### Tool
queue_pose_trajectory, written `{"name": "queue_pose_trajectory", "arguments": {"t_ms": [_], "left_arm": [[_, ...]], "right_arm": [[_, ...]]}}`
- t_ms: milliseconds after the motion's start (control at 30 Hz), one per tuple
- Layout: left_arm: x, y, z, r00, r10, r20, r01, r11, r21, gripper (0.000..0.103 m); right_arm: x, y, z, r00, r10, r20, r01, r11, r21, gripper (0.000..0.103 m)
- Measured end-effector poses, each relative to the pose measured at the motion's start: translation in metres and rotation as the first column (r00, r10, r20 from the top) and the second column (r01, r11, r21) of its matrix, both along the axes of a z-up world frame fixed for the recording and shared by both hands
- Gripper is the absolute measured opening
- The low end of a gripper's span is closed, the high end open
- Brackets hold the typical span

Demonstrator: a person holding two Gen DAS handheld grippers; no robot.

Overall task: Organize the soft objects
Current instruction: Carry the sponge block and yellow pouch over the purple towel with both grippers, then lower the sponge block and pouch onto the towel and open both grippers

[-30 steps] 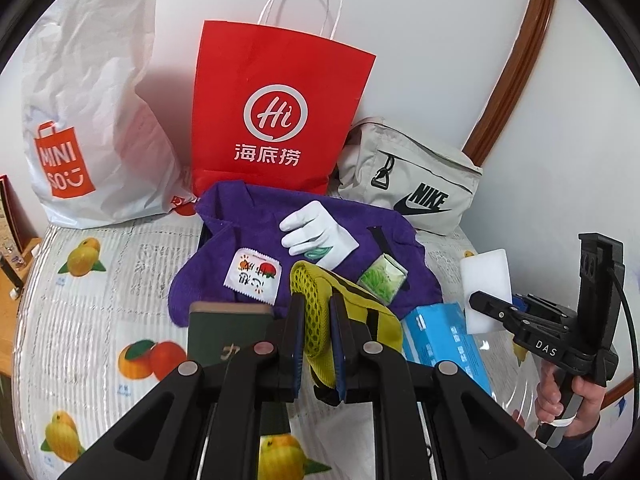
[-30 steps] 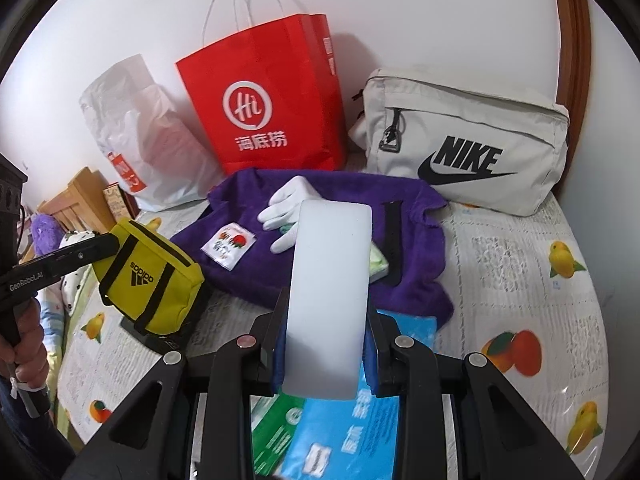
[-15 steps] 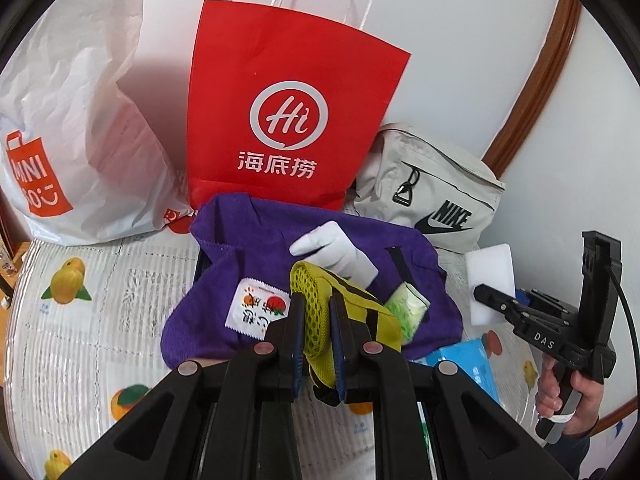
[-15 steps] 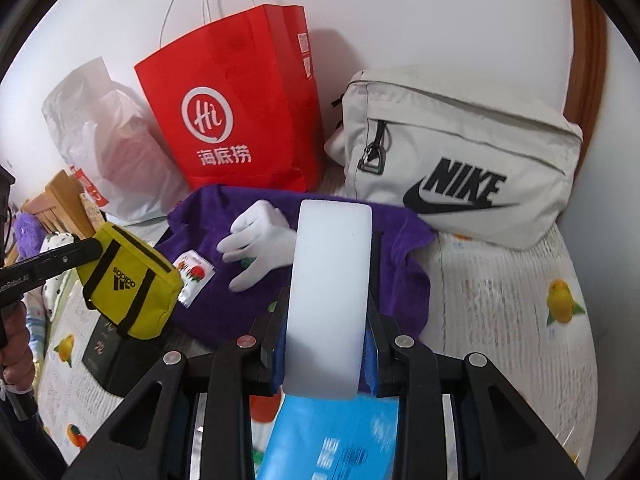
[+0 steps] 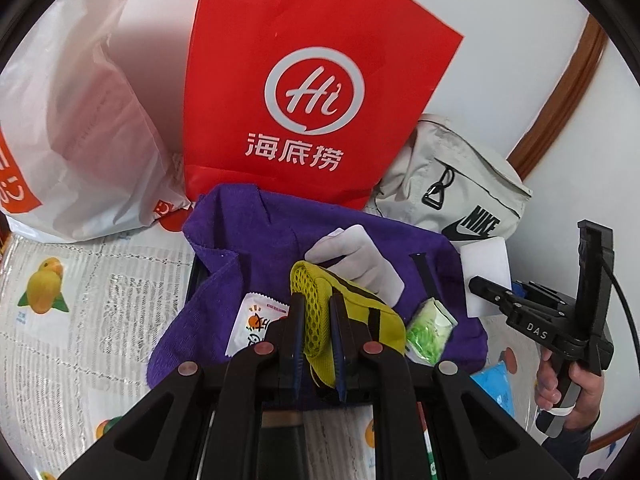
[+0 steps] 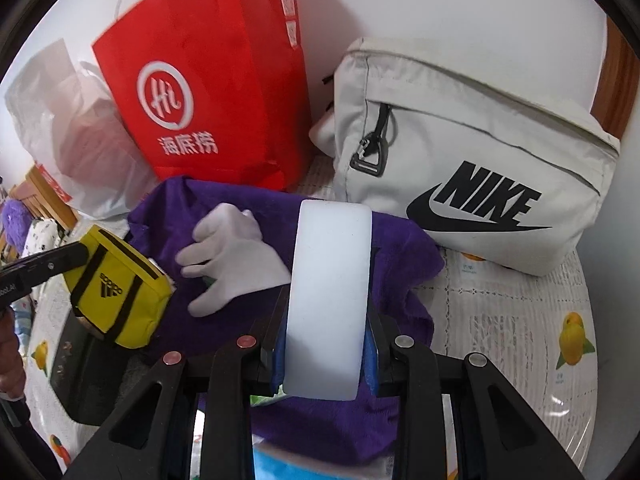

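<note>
My left gripper (image 5: 316,300) is shut on a small yellow Adidas pouch (image 5: 320,312), held above a purple towel (image 5: 248,240); the same pouch (image 6: 116,292) shows at the left of the right wrist view. My right gripper (image 6: 328,304) is shut on a white sponge block (image 6: 328,288), which stands up between the jaws over the towel (image 6: 400,272). The right gripper (image 5: 492,292) with its sponge (image 5: 486,268) also shows at the right of the left wrist view. On the towel lie a white glove (image 6: 232,256), a snack sachet (image 5: 256,320) and a green packet (image 5: 428,332).
Against the wall stand a red paper bag (image 5: 312,92), a white plastic bag (image 5: 72,128) and a beige Nike bag (image 6: 468,160). A fruit-print cover (image 6: 520,320) lies over the surface. A blue pack (image 5: 494,380) lies near the front. A person's hand (image 5: 568,384) holds the right gripper's handle.
Both grippers have moved forward toward the bags and the wall, so the towel, glove and bags look larger and closer. Each still holds its object.
</note>
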State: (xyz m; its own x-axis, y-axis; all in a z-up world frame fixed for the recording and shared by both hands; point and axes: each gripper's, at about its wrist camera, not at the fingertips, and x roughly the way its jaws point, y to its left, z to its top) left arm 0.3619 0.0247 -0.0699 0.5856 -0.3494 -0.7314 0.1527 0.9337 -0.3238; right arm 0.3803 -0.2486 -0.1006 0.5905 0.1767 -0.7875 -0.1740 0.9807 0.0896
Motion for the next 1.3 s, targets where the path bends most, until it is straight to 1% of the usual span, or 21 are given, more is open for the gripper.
{"name": "queue_pose_trajectory", "arguments": {"t_ms": [167,333,667,733,800,833,867,900,933,967,1000,1067,1200,1300], "left_arm": [[0.015,0.0,-0.014,1.0,0.005,-0.026,-0.005,1.0,-0.008,0.012],[0.025,0.001,-0.031,0.998,0.013,-0.068,-0.014,1.0,-0.014,0.012],[0.035,0.005,-0.051,0.991,0.041,-0.126,-0.04,0.999,0.011,0.013],[0.035,0.006,-0.052,0.99,0.044,-0.132,-0.041,0.999,0.022,0.014],[0.035,0.005,-0.052,0.99,0.047,-0.133,-0.043,0.999,0.033,0.016],[0.036,0.005,-0.053,0.989,0.048,-0.139,-0.044,0.998,0.038,0.022],[0.036,0.005,-0.052,0.988,0.053,-0.147,-0.047,0.998,0.04,0.034],[0.036,0.004,-0.051,0.988,0.056,-0.145,-0.05,0.998,0.043,0.04],[0.034,0.004,-0.05,0.988,0.06,-0.141,-0.053,0.997,0.049,0.05],[0.033,0.004,-0.048,0.988,0.066,-0.137,-0.058,0.996,0.06,0.053],[0.031,0.004,-0.046,0.989,0.072,-0.131,-0.062,0.995,0.078,0.053],[0.028,0.004,-0.041,0.99,0.073,-0.122,-0.062,0.994,0.092,0.053],[0.015,0.005,-0.028,0.992,0.066,-0.106,-0.056,0.994,0.094,0.053],[-0.001,0.006,-0.016,0.994,0.06,-0.09,-0.051,0.994,0.1,0.054]], "right_arm": [[0.015,0.0,-0.012,0.999,0.0,-0.035,0.0,1.0,0.001,0.03],[0.03,0.003,-0.026,0.997,0.005,-0.077,-0.006,1.0,-0.012,0.03],[0.043,0.005,-0.039,0.994,0.017,-0.108,-0.019,1.0,-0.019,0.031],[0.042,0.005,-0.04,0.994,0.022,-0.108,-0.024,1.0,-0.016,0.033],[0.04,0.004,-0.038,0.994,0.023,-0.104,-0.024,1.0,-0.009,0.043],[0.037,0.004,-0.036,0.995,0.022,-0.097,-0.022,1.0,-0.005,0.046],[0.034,0.003,-0.033,0.996,0.02,-0.088,-0.02,1.0,0.0,0.051],[0.032,0.002,-0.031,0.996,0.019,-0.083,-0.019,1.0,0.002,0.054],[0.028,0.001,-0.028,0.997,0.017,-0.076,-0.016,1.0,0.006,0.055],[0.026,0.0,-0.025,0.997,0.015,-0.07,-0.015,1.0,0.01,0.055],[0.021,-0.001,-0.021,0.998,0.013,-0.064,-0.012,1.0,0.016,0.056],[0.014,-0.003,-0.014,0.998,0.005,-0.059,-0.004,1.0,0.022,0.056],[-0.004,-0.005,0.0,0.999,0.0,-0.035,0.002,0.999,0.042,0.057],[-0.024,-0.004,0.011,1.0,-0.001,-0.017,0.002,0.999,0.046,0.057]]}}
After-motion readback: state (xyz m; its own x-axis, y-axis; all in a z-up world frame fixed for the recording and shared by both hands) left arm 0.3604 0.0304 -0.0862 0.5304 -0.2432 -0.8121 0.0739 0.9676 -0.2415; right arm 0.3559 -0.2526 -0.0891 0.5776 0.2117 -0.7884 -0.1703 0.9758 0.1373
